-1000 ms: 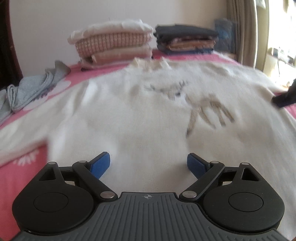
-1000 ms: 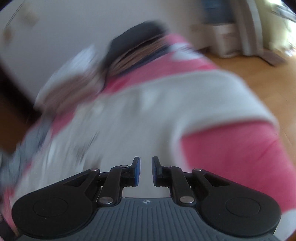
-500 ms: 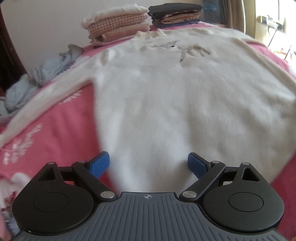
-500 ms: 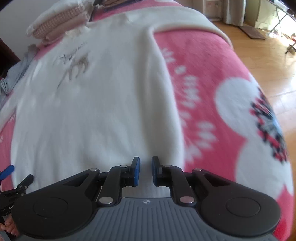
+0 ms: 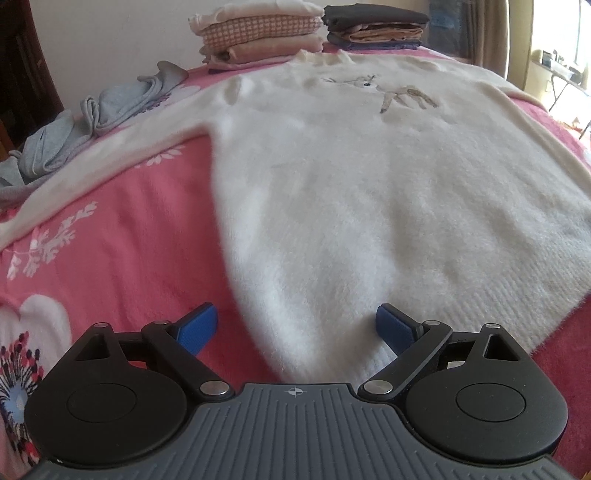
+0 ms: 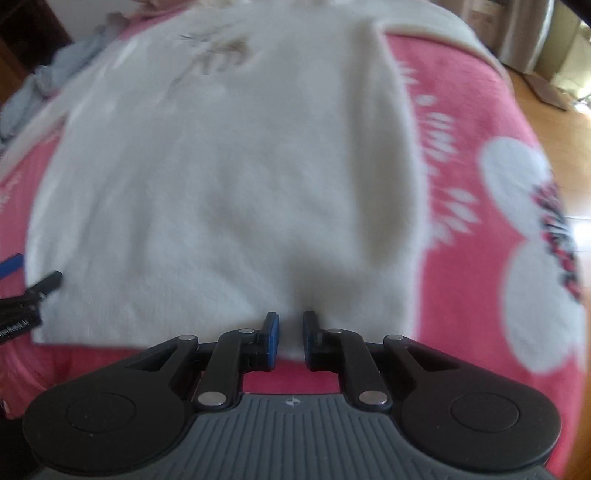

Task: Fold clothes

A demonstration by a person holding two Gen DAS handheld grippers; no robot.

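A fluffy white sweater [image 5: 369, 192] with a brown deer motif lies flat on the pink floral blanket [image 5: 122, 236], front up and collar far from me. My left gripper [image 5: 295, 326] is open, its blue pads straddling the near left part of the hem without pressing it. In the right wrist view the sweater [image 6: 229, 166] is blurred. My right gripper [image 6: 290, 338] is nearly shut at the near hem. White cloth sits pinched between its pads and a crease runs up from them. A finger [image 6: 44, 286] of the left gripper shows at the left edge.
Two stacks of folded clothes [image 5: 258, 33] [image 5: 373, 27] stand at the far end by the wall. Crumpled light-blue garments [image 5: 92, 118] lie at the left beyond the sleeve. A wooden floor [image 6: 554, 110] drops off past the blanket's right edge.
Both cameras have drawn back from over the sweater's chest to its near hem. The left jaws stayed wide and the right jaws kept their narrow gap.
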